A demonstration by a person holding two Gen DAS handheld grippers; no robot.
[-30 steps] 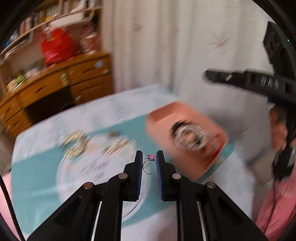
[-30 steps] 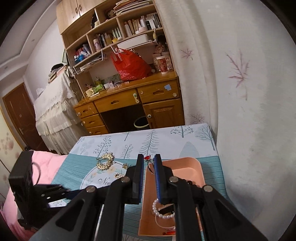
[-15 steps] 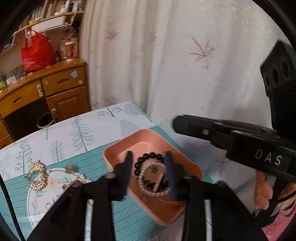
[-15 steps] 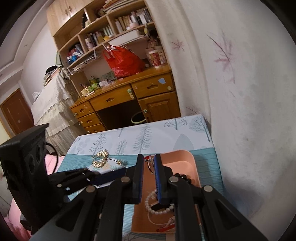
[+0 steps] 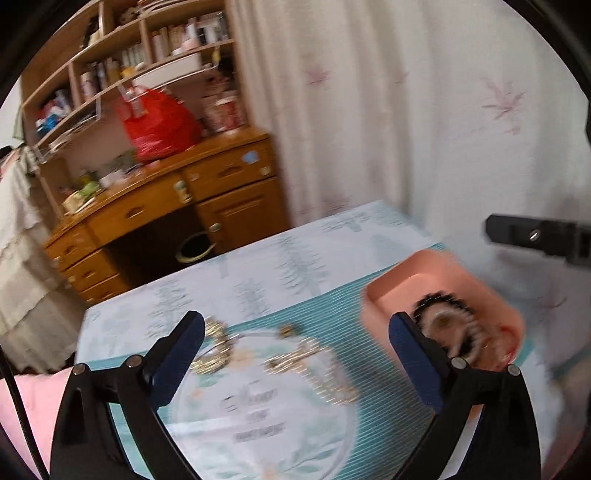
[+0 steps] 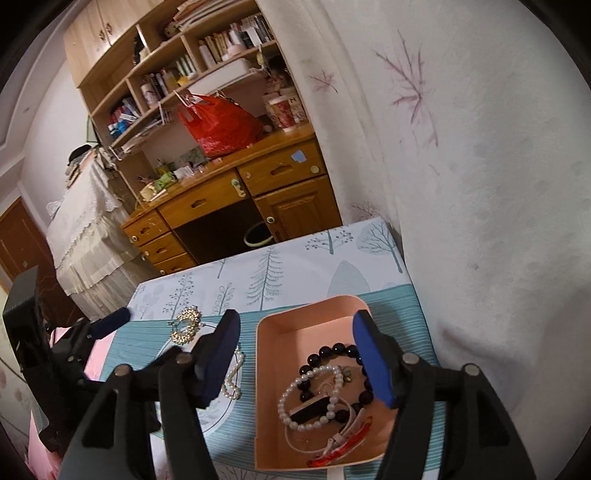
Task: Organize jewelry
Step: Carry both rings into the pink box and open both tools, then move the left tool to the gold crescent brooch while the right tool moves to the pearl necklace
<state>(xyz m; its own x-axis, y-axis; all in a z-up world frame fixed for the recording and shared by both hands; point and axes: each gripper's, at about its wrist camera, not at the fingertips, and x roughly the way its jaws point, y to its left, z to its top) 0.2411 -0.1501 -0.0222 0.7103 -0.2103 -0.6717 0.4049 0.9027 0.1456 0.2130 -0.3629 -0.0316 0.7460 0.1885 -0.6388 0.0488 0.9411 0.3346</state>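
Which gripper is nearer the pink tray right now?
Right. The right gripper hangs open directly over the pink tray, fingers straddling it. The left gripper is open over the placemat, with the tray off to its right.

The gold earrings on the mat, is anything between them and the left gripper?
Nothing visible. The left gripper, jaws wide open, hangs over the mat; the gold earrings lie uncovered, beside the pink tray.

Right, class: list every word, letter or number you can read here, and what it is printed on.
"M": on the cup on the desk.
Printed lines on the round placemat: blurred, unreadable.
Book spines: too small to read.
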